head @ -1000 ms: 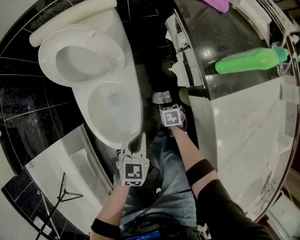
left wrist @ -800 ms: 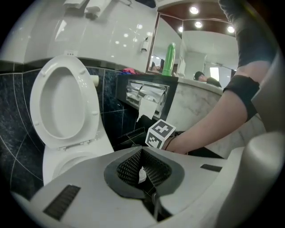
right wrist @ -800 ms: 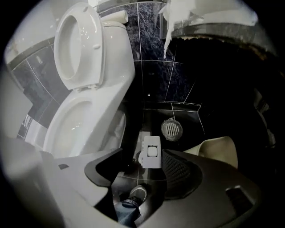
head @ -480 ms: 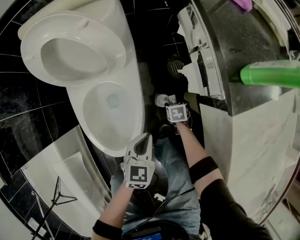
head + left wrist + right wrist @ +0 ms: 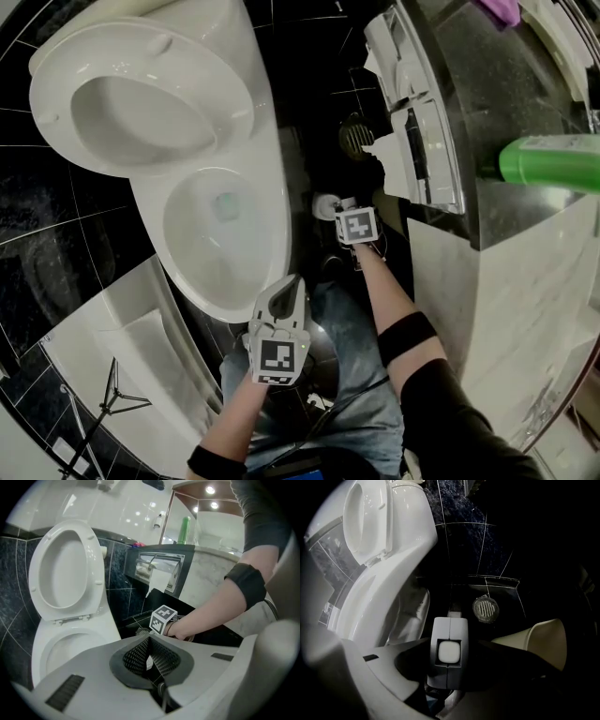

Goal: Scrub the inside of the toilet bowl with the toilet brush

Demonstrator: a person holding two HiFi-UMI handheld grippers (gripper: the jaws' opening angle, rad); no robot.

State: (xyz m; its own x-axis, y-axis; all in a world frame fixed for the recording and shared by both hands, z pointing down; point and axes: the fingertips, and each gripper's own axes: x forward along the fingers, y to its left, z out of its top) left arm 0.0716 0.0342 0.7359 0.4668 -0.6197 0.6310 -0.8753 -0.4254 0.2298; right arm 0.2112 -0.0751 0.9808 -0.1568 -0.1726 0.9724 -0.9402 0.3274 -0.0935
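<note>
The white toilet bowl [image 5: 274, 246] stands open with its seat [image 5: 56, 112] lifted against the tank. The toilet brush handle [image 5: 449, 652], a white squarish stem, stands upright on the dark floor right of the bowl [image 5: 379, 597]. My right gripper [image 5: 449, 645] is low beside the bowl's base, and its jaws are closing, with the handle between the dark pads and touching them on both sides. The head view shows this gripper [image 5: 337, 210] at the white brush top [image 5: 324, 205]. My left gripper [image 5: 285, 289] hovers shut and holding nothing near the bowl's front rim [image 5: 70, 634].
A round floor drain [image 5: 486, 607] lies just beyond the brush. A beige bin [image 5: 543, 637] stands to its right. A toilet paper holder [image 5: 412, 141] hangs on the dark cabinet side, and a green bottle [image 5: 553, 164] stands on the marble counter. A white ledge [image 5: 122, 328] lies at the left.
The head view has drifted, so the toilet sits higher and larger. My right gripper stays at the brush top. My left gripper has dropped slightly toward the person's knees.
</note>
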